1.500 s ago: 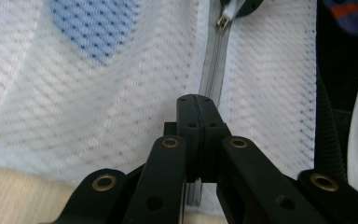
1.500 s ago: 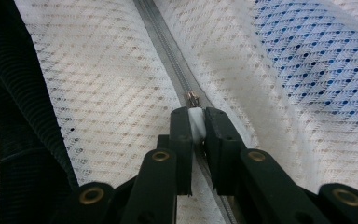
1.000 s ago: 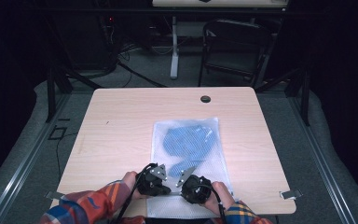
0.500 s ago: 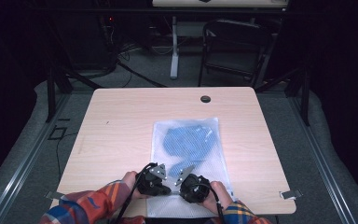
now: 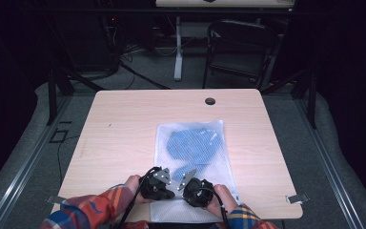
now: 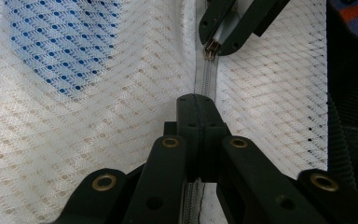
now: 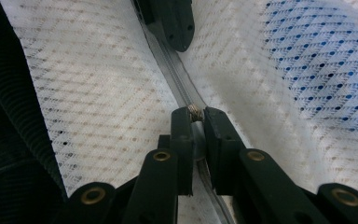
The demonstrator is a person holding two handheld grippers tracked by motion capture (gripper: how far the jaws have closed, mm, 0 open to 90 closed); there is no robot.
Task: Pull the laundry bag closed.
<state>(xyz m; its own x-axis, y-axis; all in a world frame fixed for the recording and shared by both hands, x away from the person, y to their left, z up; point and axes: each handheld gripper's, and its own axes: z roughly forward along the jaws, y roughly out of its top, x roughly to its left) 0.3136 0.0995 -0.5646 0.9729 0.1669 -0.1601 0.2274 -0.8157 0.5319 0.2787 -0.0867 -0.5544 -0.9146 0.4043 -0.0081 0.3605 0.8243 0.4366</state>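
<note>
We had the left gripper [image 6: 196,100] clamped tight on the zipper tape [image 6: 206,79] of the white mesh bag [image 5: 190,157], just ahead of it the right gripper [image 7: 195,113], jaws narrow, pinching the zipper pull [image 7: 195,111]. We judged this the unzipping step: next, hold the tape, draw the pull along. The blue cloth [image 5: 193,145] lay inside, beyond both grippers, on a pale wooden table [image 5: 124,124]; dark room, chair [image 5: 240,47] behind.

We cannot make out what the blue thing [image 5: 193,145] inside the mesh bag [image 5: 219,136] is. The bag's near edge and our forearms run off the high view's bottom edge.
</note>
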